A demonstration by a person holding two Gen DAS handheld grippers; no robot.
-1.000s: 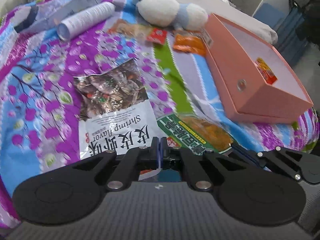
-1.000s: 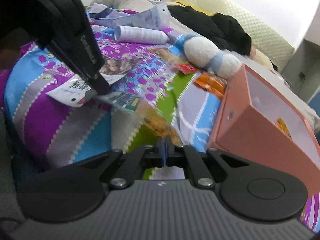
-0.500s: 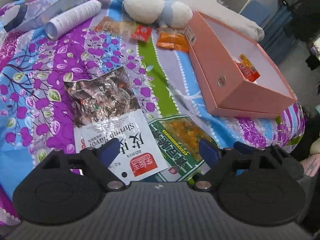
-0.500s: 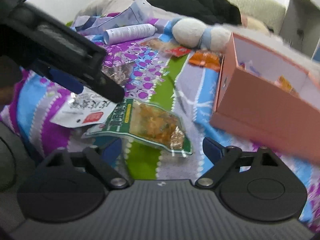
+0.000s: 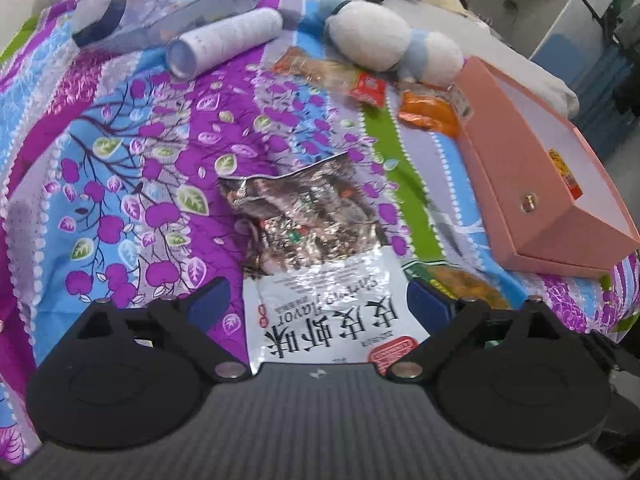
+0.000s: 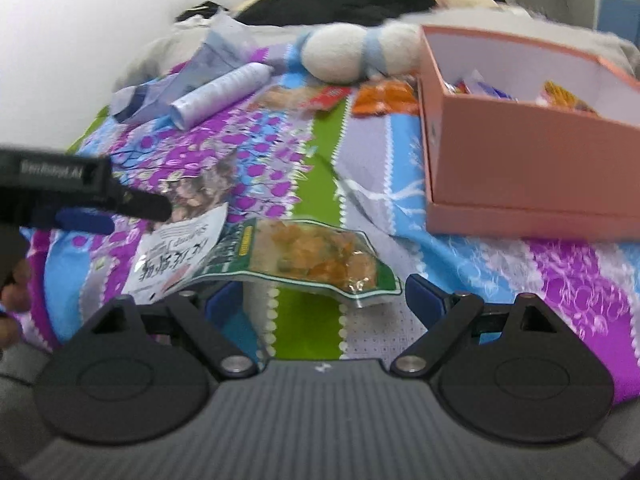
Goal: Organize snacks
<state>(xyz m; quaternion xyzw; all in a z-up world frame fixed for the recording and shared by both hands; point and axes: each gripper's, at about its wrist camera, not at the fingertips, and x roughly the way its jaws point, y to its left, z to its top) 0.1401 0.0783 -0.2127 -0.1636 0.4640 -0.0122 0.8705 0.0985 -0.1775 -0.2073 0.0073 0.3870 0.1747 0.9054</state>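
Both claws stand wide with nothing pressed between their pads, their jaws having just been opening. The left claw hangs over the near end of a white and silver shrimp-flavour snack bag that lies flat on the bed's purple, blue and green flowered bedspread; the bag's printed end sits between the blue fingertips without touching them as far as can be seen. The right claw hovers just in front of a green-edged clear bag of orange snack pieces, whose near edge overlaps the gap between its pads. In the right wrist view the shrimp bag's corner lies against the green bag's left end, and the left claw's black finger reaches in from the left above it. To the right stands an open pink cardboard box with several small packets already inside. Farther up the bed, near the box's far corner, lie an orange packet and a red-ended clear packet. Behind them rest a white and blue plush toy, a white cylindrical bottle on its side, and a pale crumpled pouch.
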